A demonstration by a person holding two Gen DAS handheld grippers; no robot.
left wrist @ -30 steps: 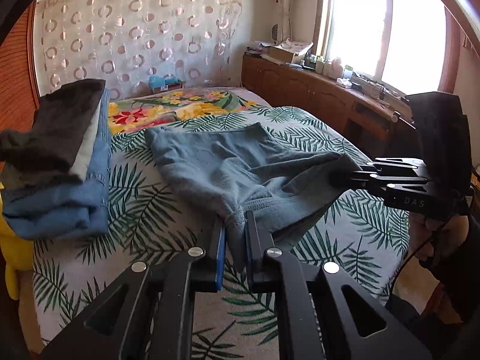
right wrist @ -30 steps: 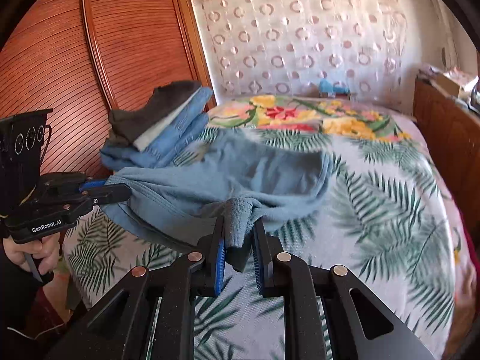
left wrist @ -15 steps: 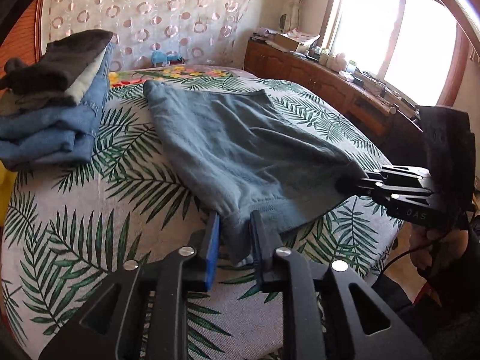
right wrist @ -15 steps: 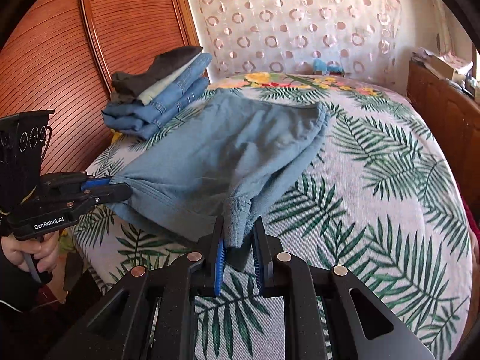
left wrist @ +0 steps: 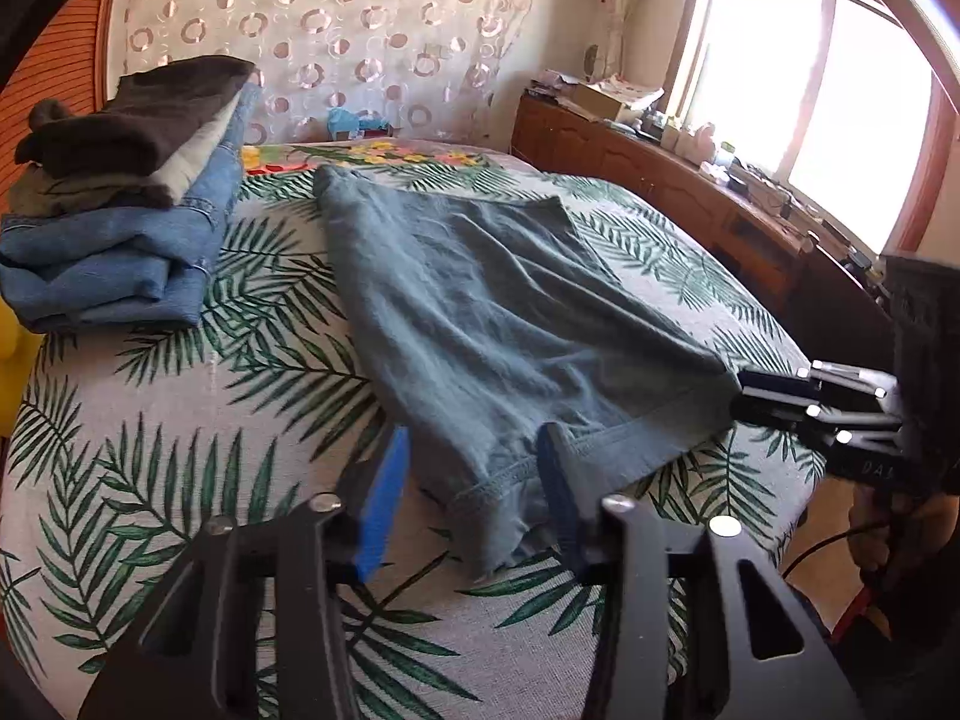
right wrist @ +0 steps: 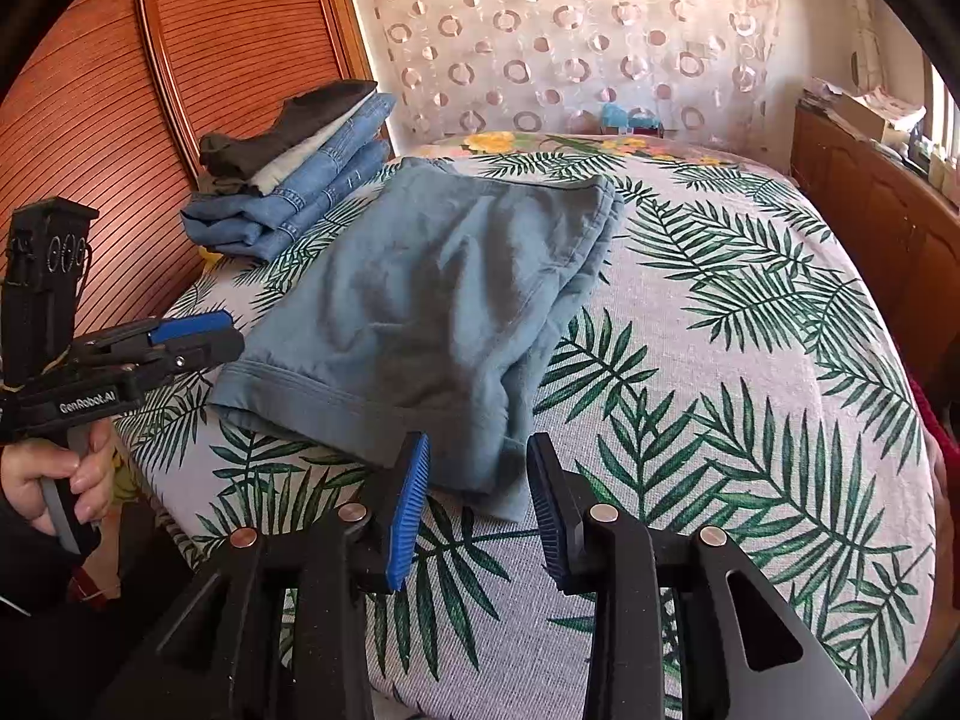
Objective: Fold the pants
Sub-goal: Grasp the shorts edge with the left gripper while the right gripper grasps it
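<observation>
The left gripper (left wrist: pixel 474 480) has its jaws opening, blue pads standing clear on either side of the near hem corner of the blue-grey cotton pants (left wrist: pixel 480 312); the cloth lies between them without being pressed. The right gripper (right wrist: pixel 477 486) is opening its jaws too, with the other near corner of the pants (right wrist: pixel 432 300) lying loose in the gap between its ribbed blue pads.

The pants lie folded flat on the bed with the grey palm-leaf cover (right wrist: pixel 750 372), their waistband along the near edge and the rest running toward the far end. To the left of them, a little apart, sits a stack of folded blue jeans and dark garments (left wrist: pixel 126 192). A hand (right wrist: pixel 57 474) grips the left gripper's handle at the bed's near left corner. Behind the bed hangs a sheer curtain with circle patterns (left wrist: pixel 336 30), and a wooden sideboard (left wrist: pixel 672 186) runs along the right under the window.
</observation>
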